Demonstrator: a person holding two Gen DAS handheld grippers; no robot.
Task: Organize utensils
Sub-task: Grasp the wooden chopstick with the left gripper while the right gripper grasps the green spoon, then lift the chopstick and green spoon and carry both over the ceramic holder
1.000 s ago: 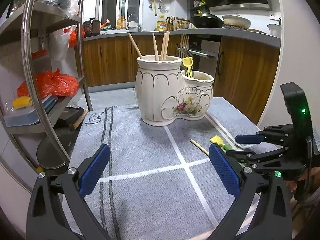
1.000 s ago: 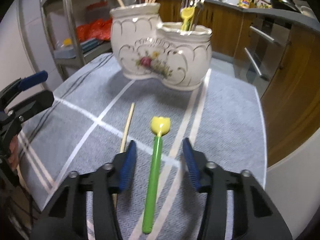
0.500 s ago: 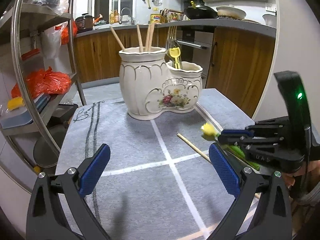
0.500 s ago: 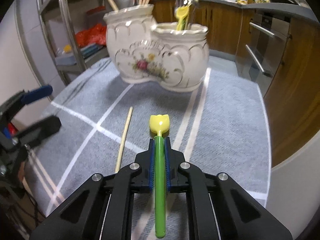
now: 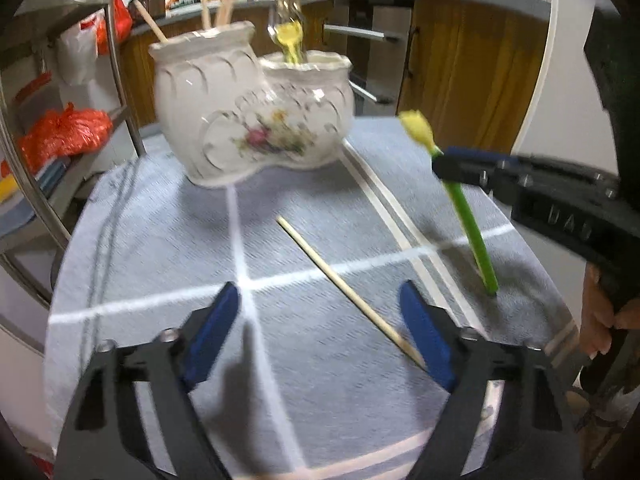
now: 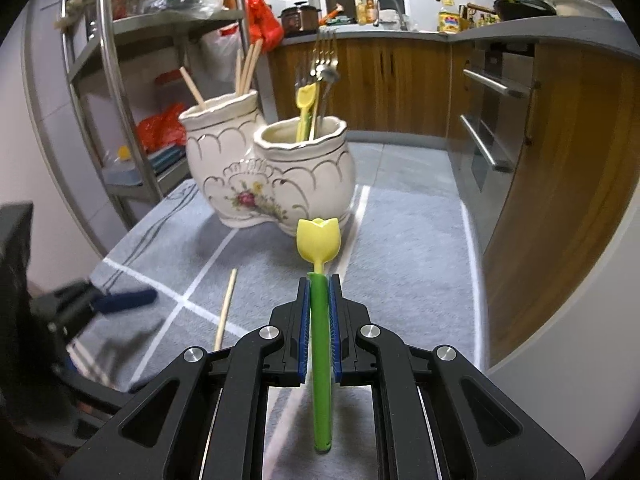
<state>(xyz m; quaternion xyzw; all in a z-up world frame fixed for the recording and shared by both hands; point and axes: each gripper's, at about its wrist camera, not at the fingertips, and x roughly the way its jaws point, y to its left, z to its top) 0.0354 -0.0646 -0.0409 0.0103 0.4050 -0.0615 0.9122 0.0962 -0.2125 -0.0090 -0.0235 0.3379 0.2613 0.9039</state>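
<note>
My right gripper [image 6: 319, 300] is shut on a green-handled utensil with a yellow tulip head [image 6: 319, 240], lifted off the cloth; the left wrist view shows that utensil [image 5: 468, 216] tilted, its lower tip near the cloth. My left gripper [image 5: 320, 320] hovers over a wooden chopstick [image 5: 344, 284] lying on the grey cloth; its jaws are closing, the chopstick's near end lies by the right pad, and nothing is gripped. A white floral ceramic holder [image 6: 272, 176] [image 5: 248, 120] stands at the far side, with chopsticks in its taller pot and forks and a yellow utensil in the lower one.
A grey cloth with white stripes [image 5: 160, 240] covers the round table. A metal shelf rack [image 6: 116, 92] with red bags stands at the left. Wooden cabinets and an oven [image 6: 492, 120] lie beyond the table's right edge. A hand [image 5: 600, 316] holds the right gripper.
My right gripper shut on the green utensil and raised it off the cloth. My left gripper came down and forward over the chopstick and its jaws narrowed.
</note>
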